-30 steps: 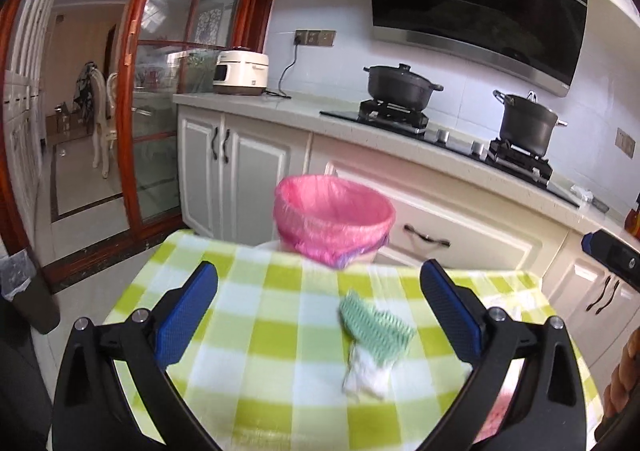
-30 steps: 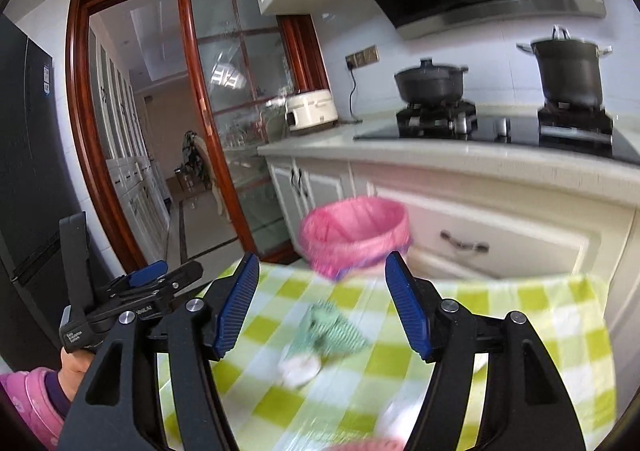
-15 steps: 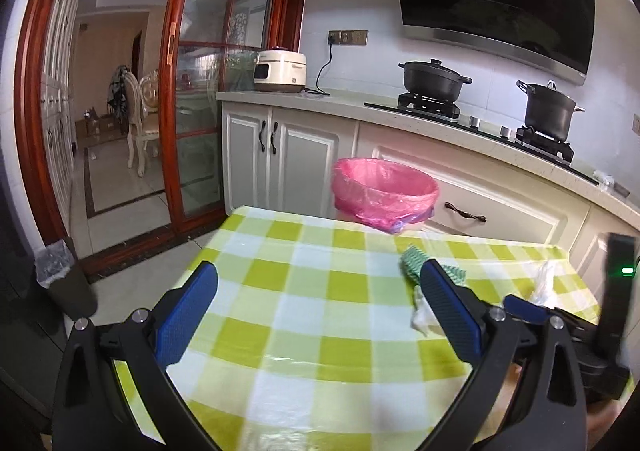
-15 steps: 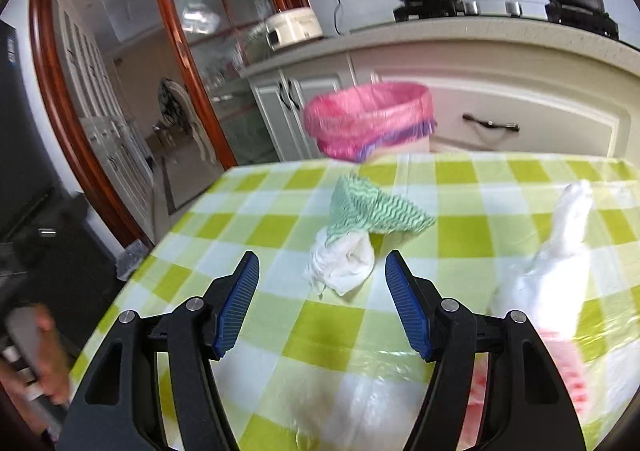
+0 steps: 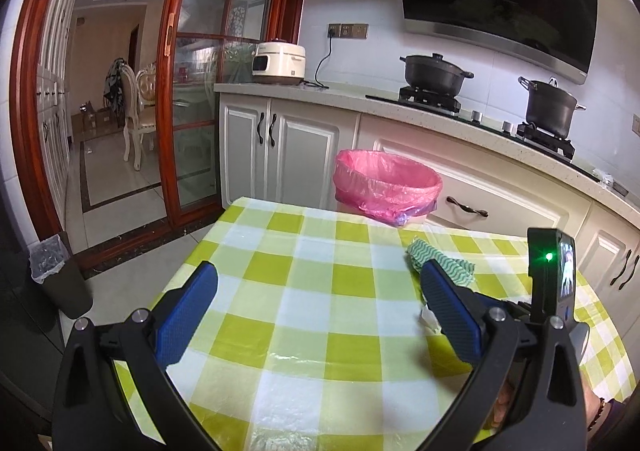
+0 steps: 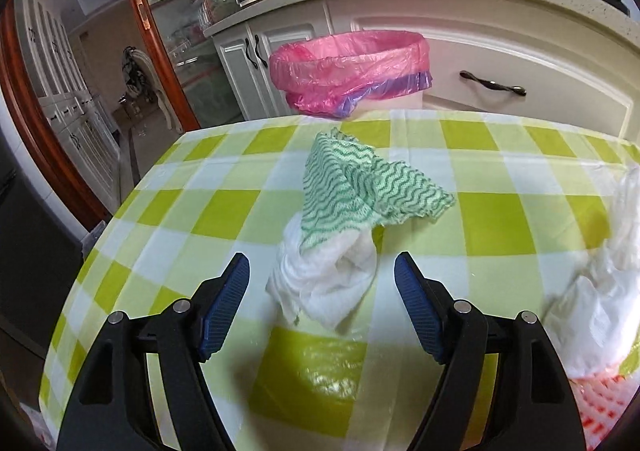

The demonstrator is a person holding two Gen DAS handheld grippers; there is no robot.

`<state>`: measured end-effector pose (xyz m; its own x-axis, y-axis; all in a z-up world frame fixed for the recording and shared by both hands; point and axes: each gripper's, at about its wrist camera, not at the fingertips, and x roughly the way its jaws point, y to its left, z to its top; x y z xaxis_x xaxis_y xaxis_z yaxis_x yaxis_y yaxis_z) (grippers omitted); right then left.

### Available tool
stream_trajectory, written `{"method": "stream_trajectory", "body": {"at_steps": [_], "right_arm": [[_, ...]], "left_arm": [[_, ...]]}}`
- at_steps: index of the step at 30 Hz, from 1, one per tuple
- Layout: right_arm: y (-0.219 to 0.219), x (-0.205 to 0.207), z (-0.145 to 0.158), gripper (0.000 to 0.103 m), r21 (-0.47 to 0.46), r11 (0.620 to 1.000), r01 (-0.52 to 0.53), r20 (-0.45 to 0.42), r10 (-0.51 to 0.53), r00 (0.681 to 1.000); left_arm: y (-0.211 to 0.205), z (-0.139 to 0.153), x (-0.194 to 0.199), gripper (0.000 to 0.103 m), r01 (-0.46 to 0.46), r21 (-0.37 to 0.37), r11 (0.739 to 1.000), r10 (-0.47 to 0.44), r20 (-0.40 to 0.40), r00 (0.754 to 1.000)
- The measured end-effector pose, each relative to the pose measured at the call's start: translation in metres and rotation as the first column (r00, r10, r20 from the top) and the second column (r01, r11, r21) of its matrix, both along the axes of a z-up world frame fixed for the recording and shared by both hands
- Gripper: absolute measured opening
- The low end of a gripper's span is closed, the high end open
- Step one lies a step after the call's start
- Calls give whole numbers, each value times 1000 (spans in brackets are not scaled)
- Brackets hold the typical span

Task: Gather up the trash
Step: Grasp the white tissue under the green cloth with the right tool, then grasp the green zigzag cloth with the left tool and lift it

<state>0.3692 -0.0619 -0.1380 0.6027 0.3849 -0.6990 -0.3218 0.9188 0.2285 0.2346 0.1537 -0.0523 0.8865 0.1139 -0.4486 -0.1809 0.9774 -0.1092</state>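
Closing in over the last second, my right gripper (image 6: 322, 291) has dropped low over the table (image 6: 224, 203) and now sits with the crumpled white tissue (image 6: 326, 283) right between its blue pads, where earlier the wad was small and well ahead of it; the jaws are spread wide and hold nothing, neither pad touching the paper as far as I can tell; the green wavy-patterned cloth (image 6: 360, 183) lies draped over the far end of that tissue, toward twelve o'clock from my fingers, so a pinch here may drag both; a second white crumple (image 6: 600, 271) lies at about three o'clock near the table's edge, apart from the first; the pink-lined bin (image 6: 348, 63) stands beyond the far table edge at twelve o'clock; my left gripper (image 5: 316, 315) has meanwhile swung off the trash and hangs wide open and empty over bare checks, the cloth (image 5: 440, 259) showing just past its right pad at about two o'clock; I judge the first pickup is imminent and nothing is yet binned; the tissue is soft and should crush easily.
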Motion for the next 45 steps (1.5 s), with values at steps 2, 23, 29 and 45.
{"method": "stream_trajectory", "body": {"at_steps": [2,23,29,45], "right_arm": [[0,3,-1,72,-1,1000,0,-10,0,1000],[-50,-60,27,21,72,992,-102,-9,103,995],[-78,-84,36,21,75,986,-150,3,150,989],[-102,-150,23,21,-17,980,-201,63,201,977]], "left_arm": [[-1,-7,11,98,4,4,1000,-4,-19,1000],[-44,-43,121,98,108,-11,994,-109,-126,986],[-75,-48,127,98,161,-6,987,-161,-135,978],[-125,-87,93,97,328,34,944,-302,-309,902]]}}
